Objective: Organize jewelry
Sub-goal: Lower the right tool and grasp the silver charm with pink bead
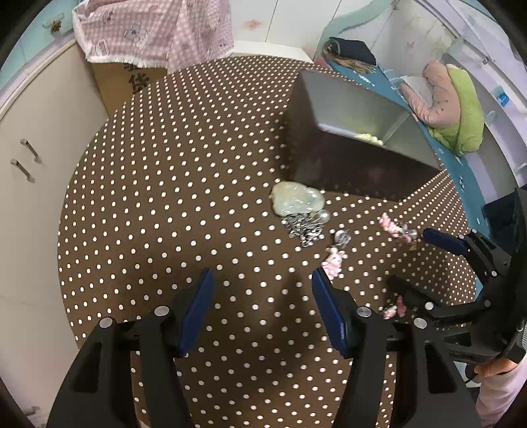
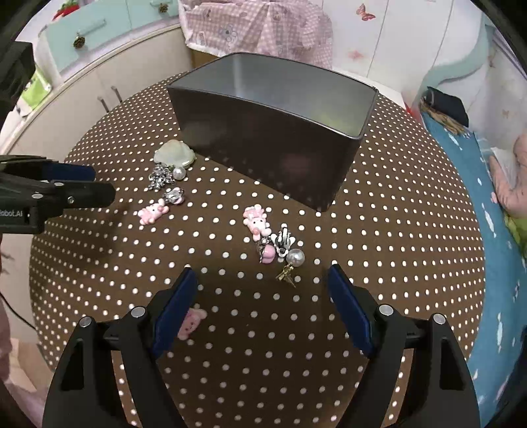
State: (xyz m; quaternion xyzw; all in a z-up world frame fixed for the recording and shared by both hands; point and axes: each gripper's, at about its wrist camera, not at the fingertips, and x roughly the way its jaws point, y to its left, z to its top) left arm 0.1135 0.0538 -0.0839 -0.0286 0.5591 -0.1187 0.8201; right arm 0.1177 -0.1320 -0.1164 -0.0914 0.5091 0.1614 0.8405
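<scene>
My left tool (image 1: 260, 283) and right tool (image 2: 262, 280) both hang released above the dotted surface (image 2: 395, 263). Jewelry pieces (image 2: 263, 237) lie scattered on it, near the metal tin (image 2: 270, 145); none grasped.

A pink checked cloth (image 2: 260, 26) drapes behind the brown polka-dot table (image 2: 395, 263), beside cream cabinets (image 1: 39, 158).

A child's bedroom: bed (image 2: 487, 204), butterfly wall stickers (image 2: 365, 12), pastel cabinets (image 2: 98, 24).
</scene>
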